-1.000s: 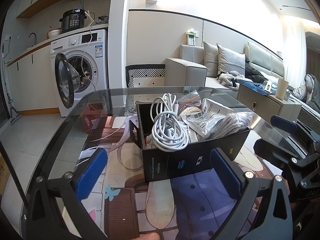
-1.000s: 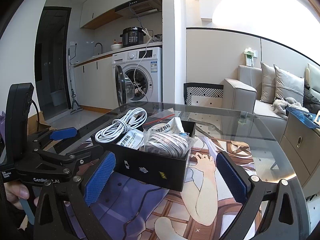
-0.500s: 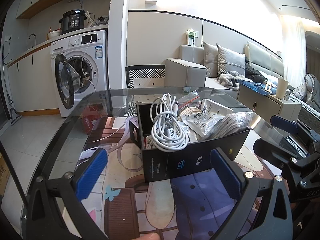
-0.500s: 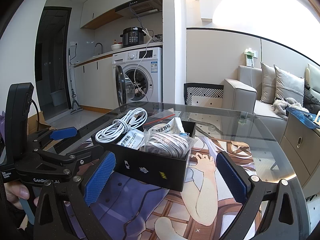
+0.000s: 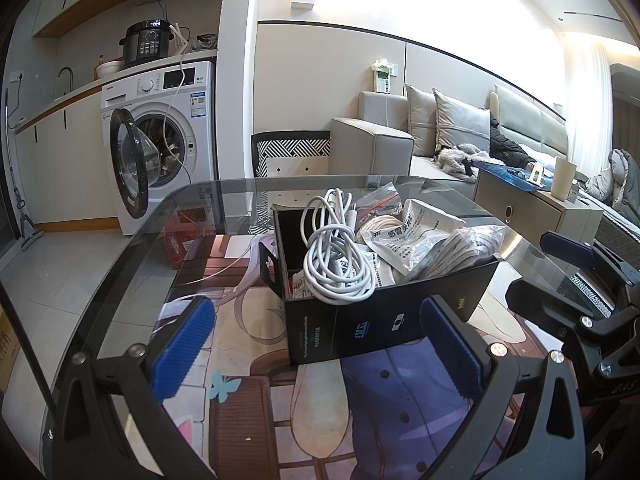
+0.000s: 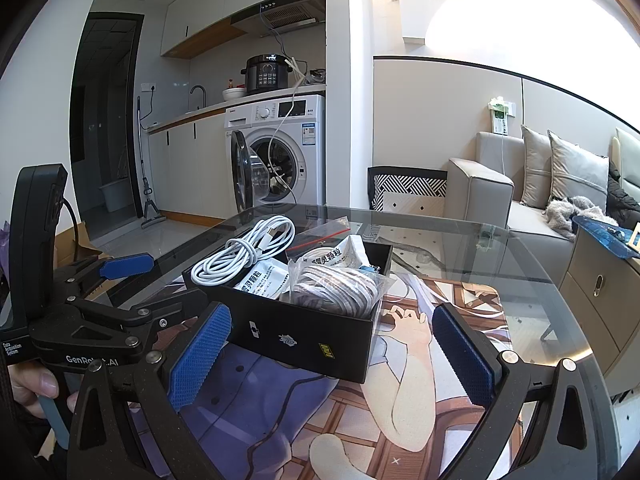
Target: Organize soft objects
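A black box (image 5: 384, 320) (image 6: 304, 332) stands on the glass table. It holds a coiled white cable (image 5: 336, 260) (image 6: 244, 252), white sachets (image 5: 416, 236) (image 6: 264, 280), a bagged grey cord bundle (image 5: 460, 252) (image 6: 336, 292) and a red-striped zip bag (image 5: 376, 200) (image 6: 320, 236). My left gripper (image 5: 316, 348) is open and empty, just in front of the box. My right gripper (image 6: 332, 356) is open and empty, near the box's front corner. Each gripper shows in the other's view, the right one (image 5: 580, 280) and the left one (image 6: 112, 292).
A printed mat (image 6: 440, 380) covers the table under the box. The glass table edge (image 5: 132, 240) curves at the left. A washing machine with an open door (image 5: 160, 140) stands behind, and a sofa (image 5: 400, 140) and a cabinet (image 5: 532, 216) stand to the right.
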### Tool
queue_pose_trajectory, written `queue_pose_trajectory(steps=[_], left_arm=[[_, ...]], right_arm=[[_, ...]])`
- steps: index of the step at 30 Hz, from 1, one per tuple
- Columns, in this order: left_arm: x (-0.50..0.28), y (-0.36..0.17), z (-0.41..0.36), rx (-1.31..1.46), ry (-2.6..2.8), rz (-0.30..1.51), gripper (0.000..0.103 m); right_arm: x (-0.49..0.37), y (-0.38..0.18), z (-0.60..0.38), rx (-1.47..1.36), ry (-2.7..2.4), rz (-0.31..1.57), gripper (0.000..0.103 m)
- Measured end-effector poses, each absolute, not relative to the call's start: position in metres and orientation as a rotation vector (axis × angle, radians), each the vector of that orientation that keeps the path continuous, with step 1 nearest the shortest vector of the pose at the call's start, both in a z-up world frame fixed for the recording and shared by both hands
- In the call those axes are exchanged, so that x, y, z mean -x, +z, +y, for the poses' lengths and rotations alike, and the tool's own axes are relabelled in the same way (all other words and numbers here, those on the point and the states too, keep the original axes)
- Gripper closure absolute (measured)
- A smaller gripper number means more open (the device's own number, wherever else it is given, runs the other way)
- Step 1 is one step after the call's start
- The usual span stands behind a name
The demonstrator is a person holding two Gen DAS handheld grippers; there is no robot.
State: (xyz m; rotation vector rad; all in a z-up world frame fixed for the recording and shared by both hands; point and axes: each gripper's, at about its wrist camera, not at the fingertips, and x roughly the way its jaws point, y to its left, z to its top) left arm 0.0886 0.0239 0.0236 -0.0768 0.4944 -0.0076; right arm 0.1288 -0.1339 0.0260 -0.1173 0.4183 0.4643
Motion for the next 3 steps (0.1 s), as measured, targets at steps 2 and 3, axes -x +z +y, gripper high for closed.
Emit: queue_pose_trajectory(steps=[2,3], left_arm=[[-0.0886,0.0237,0.0243,0.079,-0.007,0.496,0.000],[-0.0887,0.0261,0.0244,0.079,-0.006,0.496,0.000]], right_arm=[[-0.1287,0.0258,-0.1338,0.117,0.464,0.418,0.001],[-0.1288,0.0258,-0.1338,0.117,0.464,0.418,0.001]])
